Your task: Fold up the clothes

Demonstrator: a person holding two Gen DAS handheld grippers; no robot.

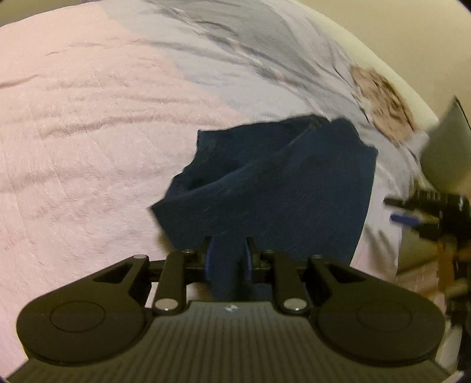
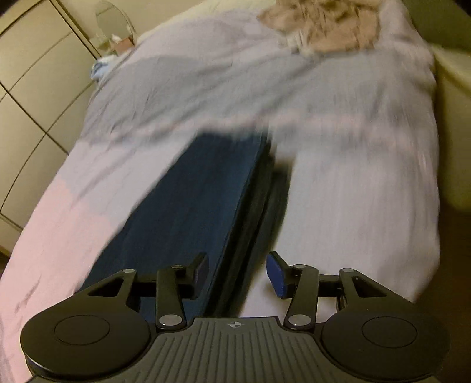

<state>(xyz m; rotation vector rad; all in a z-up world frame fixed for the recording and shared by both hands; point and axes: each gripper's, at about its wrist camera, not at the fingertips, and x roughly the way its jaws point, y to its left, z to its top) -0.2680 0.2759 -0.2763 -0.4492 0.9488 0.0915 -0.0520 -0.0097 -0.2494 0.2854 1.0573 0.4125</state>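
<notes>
A dark navy garment (image 1: 273,188) hangs bunched from my left gripper (image 1: 228,259), which is shut on a fold of its cloth, above the bed. In the right wrist view the same navy garment (image 2: 194,200) lies stretched along the bed under my right gripper (image 2: 238,271). The right gripper is open, its blue-padded fingers (image 2: 276,275) apart with the garment's edge between and below them. The right gripper also shows at the right edge of the left wrist view (image 1: 424,206). The right wrist view is motion-blurred.
The bed has a pink blanket (image 1: 73,147) and a pale grey-patterned duvet (image 2: 353,147). A tan crumpled garment (image 2: 326,26) lies near the bed's far end. Cream wardrobe doors (image 2: 29,103) stand at the left, with a round mirror (image 2: 113,20) beyond.
</notes>
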